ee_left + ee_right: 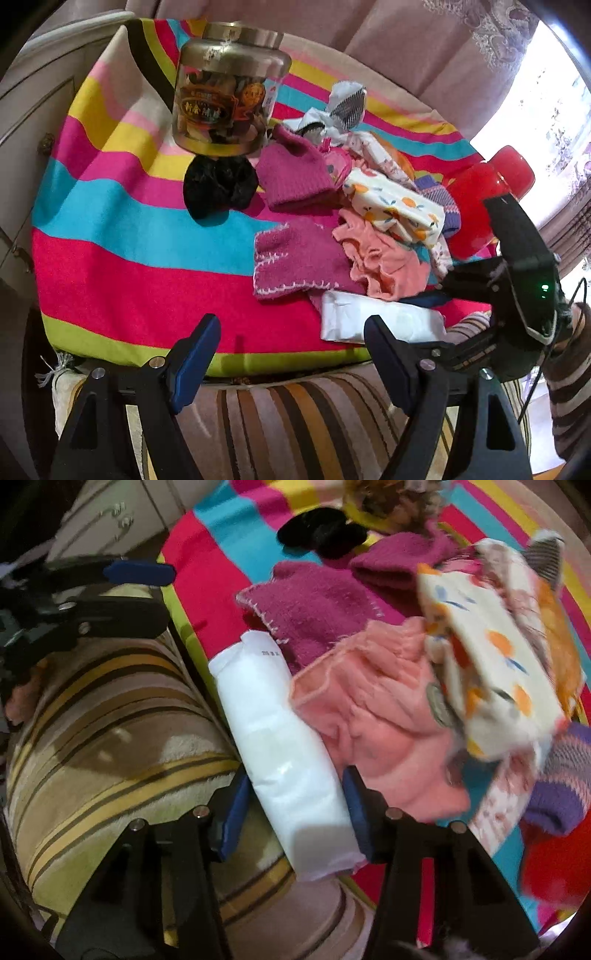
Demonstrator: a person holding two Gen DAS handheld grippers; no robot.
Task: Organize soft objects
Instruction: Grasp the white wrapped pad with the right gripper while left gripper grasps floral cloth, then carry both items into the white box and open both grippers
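Note:
A pile of soft things lies on the striped cloth (129, 229): magenta knit pieces (295, 258), a pink cloth (376, 258), an orange-print white cloth (399, 206), a purple knit (447, 203) and a black scrunchie (218, 184). A white tissue pack (369, 321) lies at the near edge. My left gripper (291, 354) is open and empty in front of the cloth's edge. My right gripper (295, 812) has its blue pads on both sides of the white tissue pack (284, 760); whether they press it is unclear. The right gripper's body also shows in the left wrist view (517, 266).
A glass jar (225, 92) with a metal lid stands at the back on the cloth. A red plastic container (484, 192) lies at the right. A striped plush surface (295, 424) is below the near edge. A white cabinet (33, 103) is at the left, curtains behind.

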